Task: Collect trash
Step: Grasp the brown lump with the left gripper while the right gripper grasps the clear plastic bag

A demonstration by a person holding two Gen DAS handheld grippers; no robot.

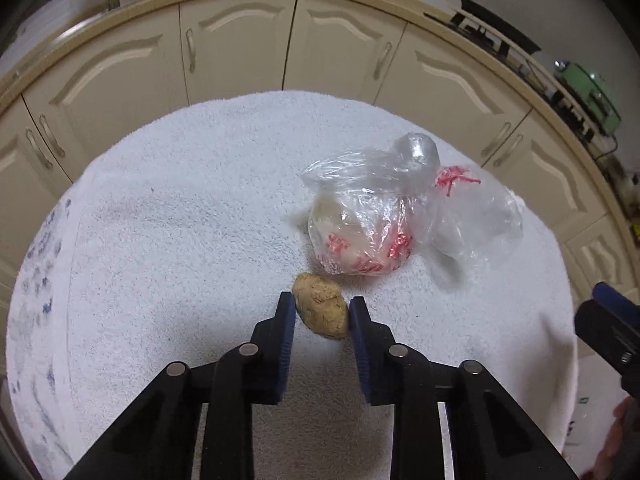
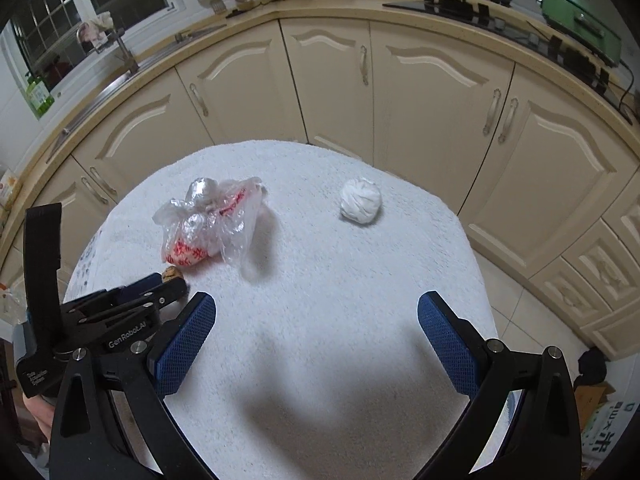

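Behind everything, a curved run of cream kitchen cabinets with arched door panels (image 2: 400, 80), far from the work and no part of it. In front, a tabletop draped in a white terry towel (image 1: 180, 220), soft enough to let small scraps sit without rolling. On the towel, a crumpled clear plastic bag with red printing (image 1: 372, 220), bulging and knotted, most likely the receptacle for the loose trash and so left near the middle within reach of both sides. Further off in the right wrist view, a white crumpled ball of paper or tissue (image 2: 361, 201), well apart from the bag and not yet collected. Black-framed, blue-padded left hand-held gripper (image 1: 322, 314) angled steeply down at the towel, narrowed around a small tan crumpled lump (image 1: 322, 310), both pads touching its flanks; gripped, by the look of it, low and across the narrow width so as not to slip. Lump just beside the bag's near edge, seemingly resting on the towel rather than lifted; hard to tell which. Right hand-held gripper (image 2: 316, 340) spread wide with nothing between the pads, poised over bare towel, probably in readiness for the bag mouth or the white ball. Likely next: a lift and a short carry to the bag, with the loose plastic needing a steadying hold.
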